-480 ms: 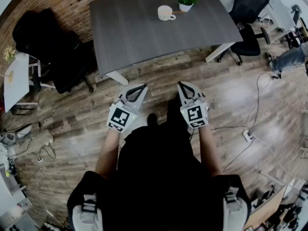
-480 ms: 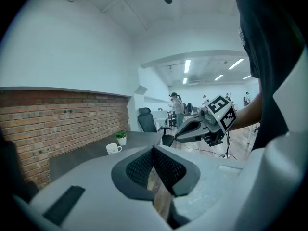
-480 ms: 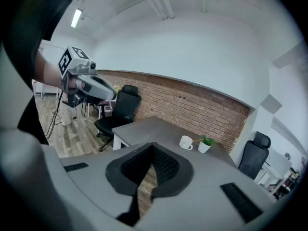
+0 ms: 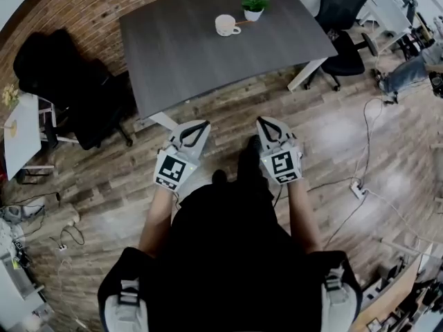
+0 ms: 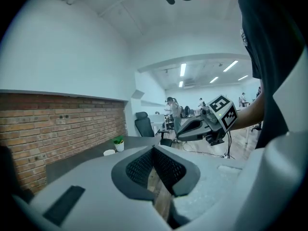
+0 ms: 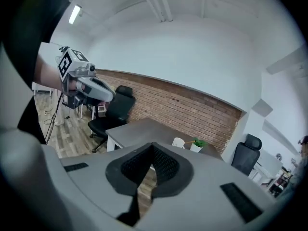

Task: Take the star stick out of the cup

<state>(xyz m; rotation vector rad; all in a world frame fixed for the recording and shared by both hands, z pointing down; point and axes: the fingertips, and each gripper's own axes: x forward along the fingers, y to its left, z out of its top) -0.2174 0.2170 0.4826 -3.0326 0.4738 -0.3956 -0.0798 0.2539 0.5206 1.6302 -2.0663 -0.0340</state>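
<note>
Head view: left gripper point(image 4: 196, 127) and right gripper point(image 4: 266, 123) are held low in front of the person's body over wood floor point(image 4: 332, 137), both well apart from the dark table point(image 4: 180, 54). White cup point(image 4: 225, 25) stands near the table's far edge, just beside a small potted plant point(image 4: 253, 6); the star stick point(image 4: 243, 22) shows only as a thin orange line leaning out of the cup, star end too small to tell. Left gripper view: fingertips meet at the front, nothing held, floor visible through the gap behind; cup point(image 5: 109, 152) and plant point(image 5: 118, 143) far off on the table. Right gripper view: fingertips also pressed together, empty; cup point(image 6: 178, 142) with stick point(image 6: 188, 142) far ahead.
</note>
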